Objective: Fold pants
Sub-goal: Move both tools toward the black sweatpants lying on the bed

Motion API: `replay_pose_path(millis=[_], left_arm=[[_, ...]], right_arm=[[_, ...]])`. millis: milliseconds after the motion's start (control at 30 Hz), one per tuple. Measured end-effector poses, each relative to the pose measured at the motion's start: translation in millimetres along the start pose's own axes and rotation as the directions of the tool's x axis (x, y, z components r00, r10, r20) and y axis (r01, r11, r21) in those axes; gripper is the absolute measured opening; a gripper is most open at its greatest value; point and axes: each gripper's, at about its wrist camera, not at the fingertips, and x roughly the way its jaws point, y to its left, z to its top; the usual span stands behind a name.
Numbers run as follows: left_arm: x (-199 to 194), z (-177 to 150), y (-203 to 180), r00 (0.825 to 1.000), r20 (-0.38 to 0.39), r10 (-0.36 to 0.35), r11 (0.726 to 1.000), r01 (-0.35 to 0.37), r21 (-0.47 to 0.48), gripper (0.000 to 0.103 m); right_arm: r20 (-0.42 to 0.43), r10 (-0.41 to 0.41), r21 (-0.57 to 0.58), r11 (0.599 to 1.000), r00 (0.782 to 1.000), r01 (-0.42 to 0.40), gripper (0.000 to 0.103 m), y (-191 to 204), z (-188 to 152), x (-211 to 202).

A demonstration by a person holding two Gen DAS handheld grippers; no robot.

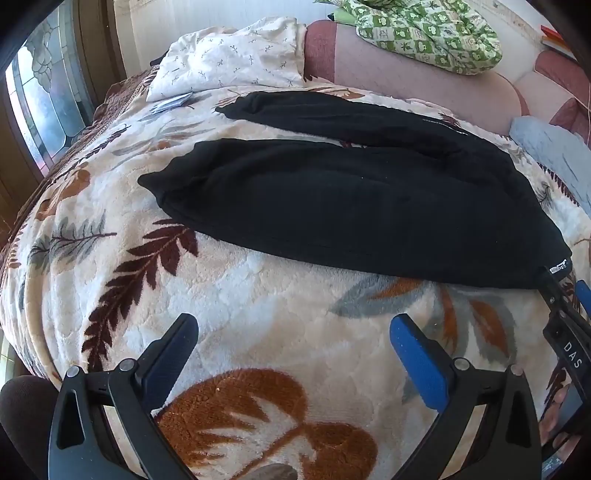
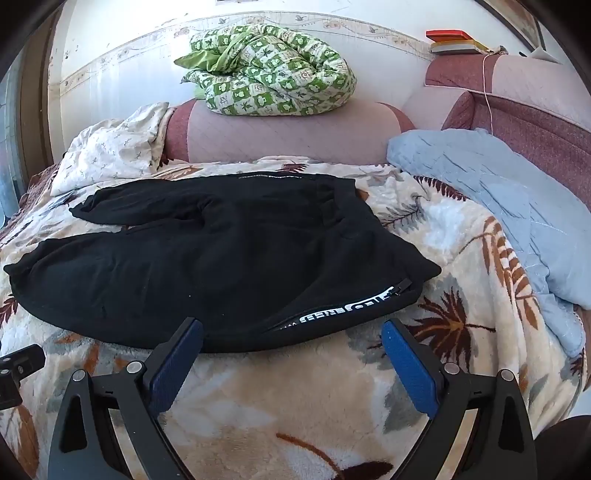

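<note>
Matt black knit pants (image 2: 221, 251) lie on a plush, fuzzy leaf-print blanket (image 2: 295, 398).

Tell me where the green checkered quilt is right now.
The green checkered quilt sits bundled on top of the pink headboard cushion at the far end of the bed, beyond the black pants and right of the white pillow.

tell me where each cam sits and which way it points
Left wrist: on the left gripper, low over the leaf blanket, facing the pant legs; own open fingers show, and the right gripper at the right edge.
Right wrist: on the right gripper, facing the waistband end; own open fingers show.
Shared: black pants, green quilt, blanket.
</note>
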Motion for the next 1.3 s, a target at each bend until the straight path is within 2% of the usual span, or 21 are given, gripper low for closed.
replay_pose_path(millis=[167,400,733,967,1167,1300], left_arm=[[9.7,-2.7,-1.4,1.0,-0.028,-0.001,1.0,0.0,-0.001,0.103],[12.3,-7.6,-4.6,1.0,-0.003,0.016,1.0,-0.016,0.004,0.103],[14.9,-13.2,-5.9,0.998,0.047,0.032,0.999,-0.031,-0.033,0.103],[13.4,-13.8,-7.0,0.999,0.046,0.027,1.0,-0.027,-0.015,0.103],[11.9,-13.3,-9.9,0.998,0.047,0.031,0.999,-0.033,0.028,0.103],[12.5,-11.5,-10.7,0.999,0.031,0.032,0.999,-0.033,0.044,0.103]], right_arm=[[-0.023,0.004,0.016,1.0,1.0,-0.003,0.1,-4.4,-2.8,5.7],[-0.078,0.014,0.019,1.0,0.997,-0.013,0.1,-4.0,-4.0,17.0],[-0.154,0.069,0.096,0.994,0.986,-0.055,0.103,-15.9,-5.2,32.1],[-0.176,0.088,0.111,0.991,0.98,-0.069,0.103,-18.6,-5.1,34.9],[-0.211,0.172,0.183,0.974,0.962,-0.134,0.103,-30.5,-1.6,39.7],[-0.228,0.155,0.143,0.982,0.961,-0.125,0.103,-25.5,-2.3,39.2]])
